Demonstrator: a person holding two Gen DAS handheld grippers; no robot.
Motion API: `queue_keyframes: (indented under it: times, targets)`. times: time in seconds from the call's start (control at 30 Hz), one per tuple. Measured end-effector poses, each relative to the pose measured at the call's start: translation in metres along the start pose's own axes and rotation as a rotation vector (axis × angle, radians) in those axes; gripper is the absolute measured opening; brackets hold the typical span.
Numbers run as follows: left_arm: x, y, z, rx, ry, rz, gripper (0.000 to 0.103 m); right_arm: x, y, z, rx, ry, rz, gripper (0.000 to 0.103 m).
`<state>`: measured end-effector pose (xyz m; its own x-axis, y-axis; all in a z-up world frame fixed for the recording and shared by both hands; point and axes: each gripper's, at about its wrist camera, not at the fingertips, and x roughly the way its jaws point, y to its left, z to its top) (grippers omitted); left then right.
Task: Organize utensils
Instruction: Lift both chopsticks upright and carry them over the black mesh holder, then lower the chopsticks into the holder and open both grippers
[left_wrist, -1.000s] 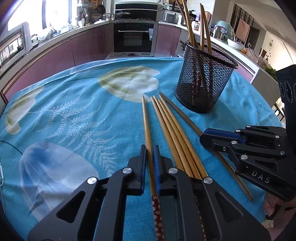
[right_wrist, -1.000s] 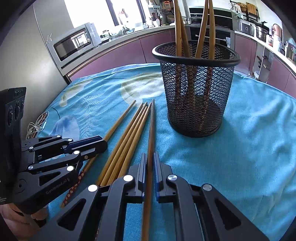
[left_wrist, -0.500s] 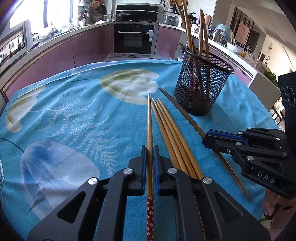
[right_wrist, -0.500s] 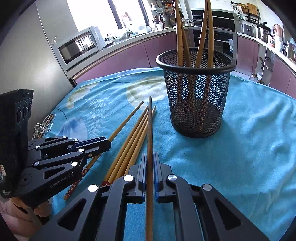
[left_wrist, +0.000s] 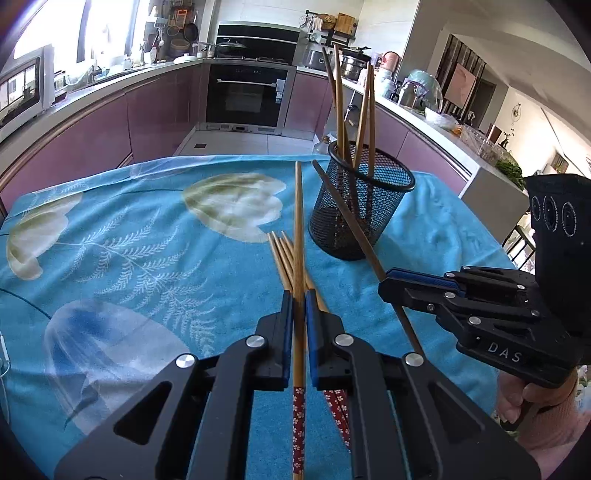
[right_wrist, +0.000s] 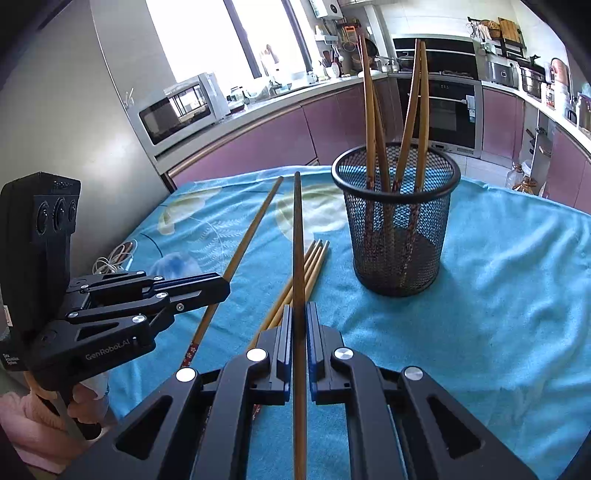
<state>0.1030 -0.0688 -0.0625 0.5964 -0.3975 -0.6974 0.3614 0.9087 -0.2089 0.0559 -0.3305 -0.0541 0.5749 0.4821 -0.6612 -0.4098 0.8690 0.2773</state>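
Left gripper (left_wrist: 299, 306) clamped on a chopstick (left_wrist: 298, 236); right gripper (right_wrist: 299, 317) clamped on a darker one (right_wrist: 297, 236). Both sticks run straight ahead along the fingers, tips up and away, patterned ends behind the pads. Judged light, rigid, smooth: a grip this far back may let them pivot. Spare sticks (right_wrist: 314, 258) lie just below, parallel on the cloth (right_wrist: 498, 295). Basket (right_wrist: 397, 229) ahead, right of both tips, upright.
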Motion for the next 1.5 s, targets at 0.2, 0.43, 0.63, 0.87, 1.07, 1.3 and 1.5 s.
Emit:
queue_keyframes:
  times: [0.2,0.43,0.63,0.87,1.07,1.3,1.5]
  targets:
    - [-0.020,-0.003,0.010,0.001,-0.036,-0.058,0.008,-0.017,-0.003,0.006,0.013,-0.047,0.020,0.006]
    - [-0.043,-0.007,0.021,-0.003,-0.082,-0.122,0.008,-0.038,-0.012,0.016,0.029,-0.110,0.030,0.006]
    - [-0.056,-0.011,0.033,0.003,-0.125,-0.151,0.007,-0.053,-0.018,0.026,0.034,-0.159,0.026,0.006]
    - [-0.063,-0.014,0.054,-0.001,-0.174,-0.169,0.007,-0.070,-0.023,0.043,0.017,-0.226,0.006,0.006]
    - [-0.066,-0.020,0.079,0.006,-0.216,-0.179,0.007,-0.088,-0.026,0.063,-0.005,-0.285,-0.013,0.006]
    - [-0.077,-0.032,0.106,0.036,-0.279,-0.179,0.007,-0.107,-0.027,0.085,-0.038,-0.356,-0.042,0.006]
    - [-0.081,-0.046,0.126,0.063,-0.310,-0.177,0.007,-0.118,-0.032,0.099,-0.038,-0.401,-0.051,0.006]
